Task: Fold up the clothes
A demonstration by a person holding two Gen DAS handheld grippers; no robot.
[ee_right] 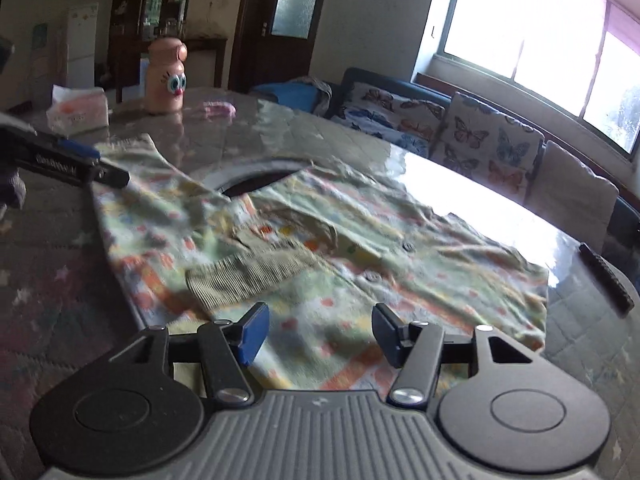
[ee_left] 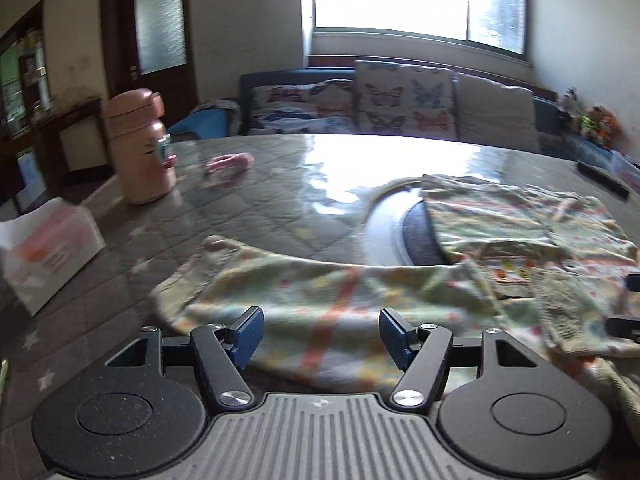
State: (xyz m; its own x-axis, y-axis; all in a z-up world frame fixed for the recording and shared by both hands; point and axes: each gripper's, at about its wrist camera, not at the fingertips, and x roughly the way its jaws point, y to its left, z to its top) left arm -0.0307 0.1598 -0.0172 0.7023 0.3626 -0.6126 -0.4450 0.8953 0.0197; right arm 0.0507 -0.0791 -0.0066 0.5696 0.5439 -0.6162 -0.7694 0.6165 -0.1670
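A pale green garment [ee_left: 332,308] with an orange and yellow print lies spread and rumpled on the quilted table [ee_left: 240,208]. My left gripper [ee_left: 320,320] hovers over its near left part, jaws open, with nothing pinched between the blue pads. In the right wrist view the same garment [ee_right: 360,248] shows a ribbed cuff [ee_right: 248,276] folded across its middle. My right gripper [ee_right: 320,320] stands open just above the cloth, in front of that cuff. The left gripper [ee_right: 76,160] also shows at the garment's far left corner.
A pink bottle [ee_left: 140,148], a tissue box [ee_left: 48,248] and a small pink item [ee_left: 230,162] stand at the table's left. A black remote [ee_left: 604,180] lies at the far right edge. A white round inset [ee_left: 384,232] sits mid-table. A sofa with butterfly cushions [ee_left: 404,96] lies beyond.
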